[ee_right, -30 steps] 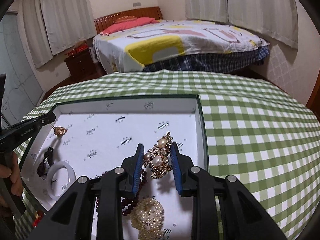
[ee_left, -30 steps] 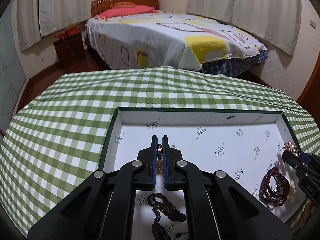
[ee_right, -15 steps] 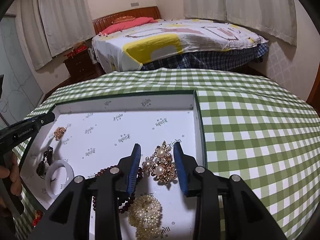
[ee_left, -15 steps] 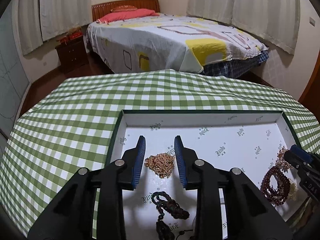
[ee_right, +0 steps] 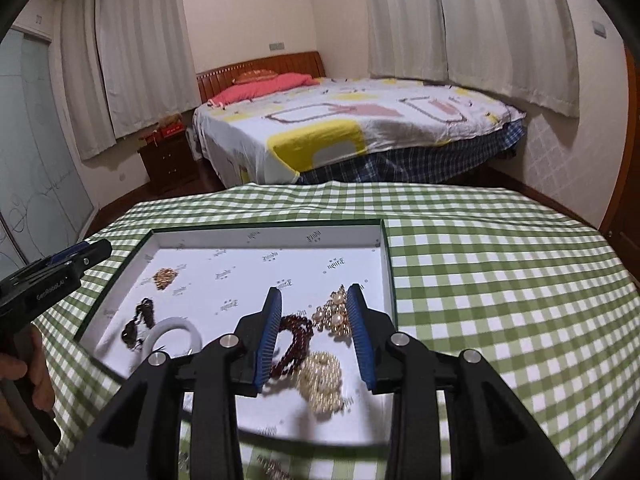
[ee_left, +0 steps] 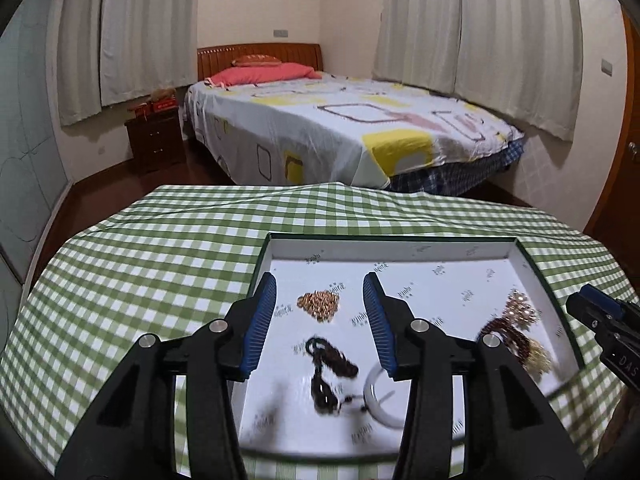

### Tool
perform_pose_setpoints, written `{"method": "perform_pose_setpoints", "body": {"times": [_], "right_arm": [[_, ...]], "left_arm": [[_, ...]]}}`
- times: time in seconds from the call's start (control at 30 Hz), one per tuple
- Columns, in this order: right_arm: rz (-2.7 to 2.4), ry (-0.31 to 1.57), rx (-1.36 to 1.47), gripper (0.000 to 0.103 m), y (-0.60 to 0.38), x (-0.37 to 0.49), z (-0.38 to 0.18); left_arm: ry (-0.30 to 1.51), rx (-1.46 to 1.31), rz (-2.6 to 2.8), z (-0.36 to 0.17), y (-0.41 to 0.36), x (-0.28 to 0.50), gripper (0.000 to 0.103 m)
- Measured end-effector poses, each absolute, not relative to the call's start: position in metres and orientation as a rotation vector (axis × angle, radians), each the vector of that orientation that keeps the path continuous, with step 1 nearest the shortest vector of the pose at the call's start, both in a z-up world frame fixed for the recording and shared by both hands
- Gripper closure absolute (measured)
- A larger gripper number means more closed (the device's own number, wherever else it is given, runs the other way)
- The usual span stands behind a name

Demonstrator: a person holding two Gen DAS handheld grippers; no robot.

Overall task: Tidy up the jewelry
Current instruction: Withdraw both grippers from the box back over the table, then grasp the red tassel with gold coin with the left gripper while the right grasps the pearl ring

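Both tongs, left [ee_left: 320, 320] and right [ee_right: 314, 332], hang spread and empty above the box [ee_right: 387, 256] on the tabletop [ee_right: 500, 280]. Loose jewelry [ee_right: 322, 376] lies inside; a careless dip could tangle the strands.

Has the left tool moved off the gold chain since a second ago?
Yes. The left tool, its jaws just opening, has pulled back toward the tray's near edge, leaving the gold chain lying free.
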State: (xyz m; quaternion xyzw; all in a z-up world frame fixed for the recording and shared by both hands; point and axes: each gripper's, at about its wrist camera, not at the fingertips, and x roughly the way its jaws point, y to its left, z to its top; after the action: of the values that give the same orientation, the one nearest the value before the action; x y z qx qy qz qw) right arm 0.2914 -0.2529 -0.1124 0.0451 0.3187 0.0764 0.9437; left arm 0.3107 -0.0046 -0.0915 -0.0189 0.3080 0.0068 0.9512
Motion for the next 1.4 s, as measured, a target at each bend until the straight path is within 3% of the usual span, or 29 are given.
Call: {"method": "perform_pose_setpoints", "body": {"times": [0.3,0.67,1.27,1.4], "right_arm": [[0.163,0.642,0.08,0.068,-0.247,0.246,-0.112],[0.184,0.664,0.075,0.068,-0.232,0.203,-0.133],[0.315,0.817,0.001,0.068,-0.168,0.223,-0.166],[0.323,0.863,-0.022,0.079,-0.162,0.229,-0.174]], "left_arm": [[0.602,-0.054,0.027,-0.086,-0.003,0.258,0.058],[0.669,-0.059,0.038,-0.114,-0.004,0.209,0.058],[0.757,-0.066,0.096,-0.143,0.022,0.188,0.058],[0.772,-0.066,0.091,-0.147,0.02,0.189,0.058]]}}
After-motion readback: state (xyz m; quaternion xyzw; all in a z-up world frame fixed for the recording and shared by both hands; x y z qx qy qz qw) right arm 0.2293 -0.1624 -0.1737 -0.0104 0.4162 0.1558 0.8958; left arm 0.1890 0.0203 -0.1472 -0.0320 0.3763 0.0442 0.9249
